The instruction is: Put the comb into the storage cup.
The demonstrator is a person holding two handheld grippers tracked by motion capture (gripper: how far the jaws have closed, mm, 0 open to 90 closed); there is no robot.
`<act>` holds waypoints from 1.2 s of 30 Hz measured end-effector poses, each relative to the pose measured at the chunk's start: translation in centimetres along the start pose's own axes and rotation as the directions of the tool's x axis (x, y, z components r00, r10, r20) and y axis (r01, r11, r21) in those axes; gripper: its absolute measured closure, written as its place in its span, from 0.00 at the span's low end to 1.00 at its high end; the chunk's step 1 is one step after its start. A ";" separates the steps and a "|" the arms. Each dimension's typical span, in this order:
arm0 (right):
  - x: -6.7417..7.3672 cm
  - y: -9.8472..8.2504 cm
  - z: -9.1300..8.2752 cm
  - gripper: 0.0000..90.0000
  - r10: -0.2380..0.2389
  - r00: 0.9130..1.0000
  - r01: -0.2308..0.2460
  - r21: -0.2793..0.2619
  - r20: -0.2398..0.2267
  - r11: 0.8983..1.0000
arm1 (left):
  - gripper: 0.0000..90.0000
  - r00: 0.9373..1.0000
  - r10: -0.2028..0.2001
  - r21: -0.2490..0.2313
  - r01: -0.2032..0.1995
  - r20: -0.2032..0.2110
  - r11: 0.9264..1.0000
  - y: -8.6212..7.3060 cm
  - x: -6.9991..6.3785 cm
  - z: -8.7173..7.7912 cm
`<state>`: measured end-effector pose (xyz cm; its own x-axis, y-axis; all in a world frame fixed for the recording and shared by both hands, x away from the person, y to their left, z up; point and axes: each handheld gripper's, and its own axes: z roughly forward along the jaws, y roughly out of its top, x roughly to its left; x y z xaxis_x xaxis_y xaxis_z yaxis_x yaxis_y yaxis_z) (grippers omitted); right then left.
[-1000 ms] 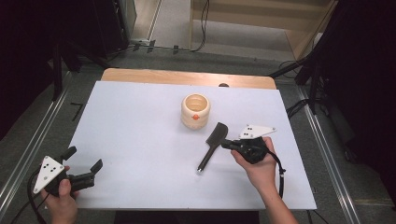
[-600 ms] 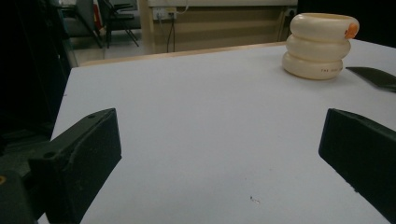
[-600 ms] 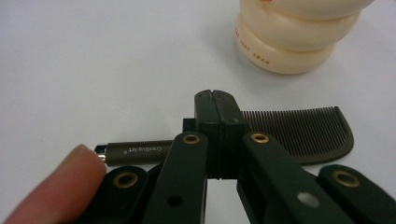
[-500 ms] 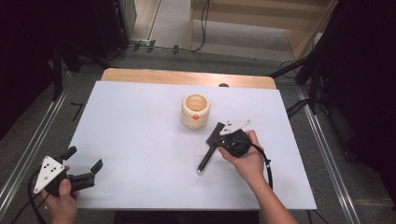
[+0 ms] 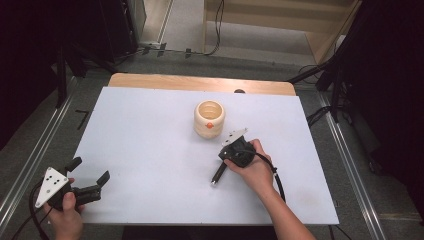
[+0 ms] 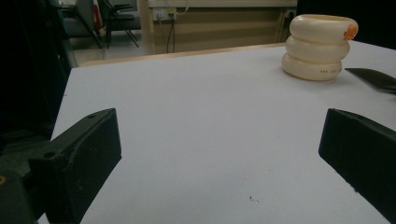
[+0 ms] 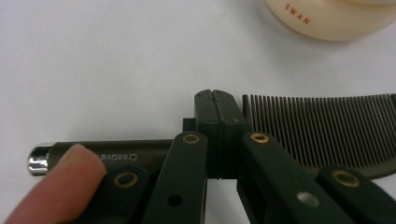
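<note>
A black comb (image 7: pixel 322 128) with a round handle (image 7: pixel 140 151) lies on the white table, just in front of a cream ringed pot (image 5: pixel 209 119). My right gripper (image 7: pixel 217 109) is down over the comb's neck, its jaws pressed together with no gap; the handle (image 5: pixel 218 175) pokes out below the hand in the high view. A fingertip (image 7: pixel 60 186) rests on the handle. My left gripper (image 5: pixel 90 169) is held at the table's near left corner, open and empty (image 6: pixel 219 140). From there the pot (image 6: pixel 319 46) and the comb's tip (image 6: pixel 373 78) show far off.
The white sheet (image 5: pixel 150 140) covers the table, with a wooden strip (image 5: pixel 200 82) along the far edge. Metal rails (image 5: pixel 30 160) run down both sides. The pot (image 7: pixel 336 18) bears a small orange mark.
My right gripper has swung left from beside the comb and come down over its neck, covering the toothed part in the high view. The left gripper has stayed put.
</note>
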<state>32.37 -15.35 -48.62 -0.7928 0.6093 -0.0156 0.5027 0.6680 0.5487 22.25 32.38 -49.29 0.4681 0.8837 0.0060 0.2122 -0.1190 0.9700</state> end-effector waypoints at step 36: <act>0.1 -2.8 -3.0 0.99 0.012 1.000 -0.011 0.037 -0.009 0.999 | 0.00 1.000 -0.009 -0.002 0.008 -0.004 1.000 0.0 0.0 0.0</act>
<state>29.84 -18.47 -47.62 -0.7897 0.6135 -0.0019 0.5240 0.6761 0.5180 22.23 32.41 -49.28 0.4629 0.8864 -0.0013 0.2144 -0.1105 0.9705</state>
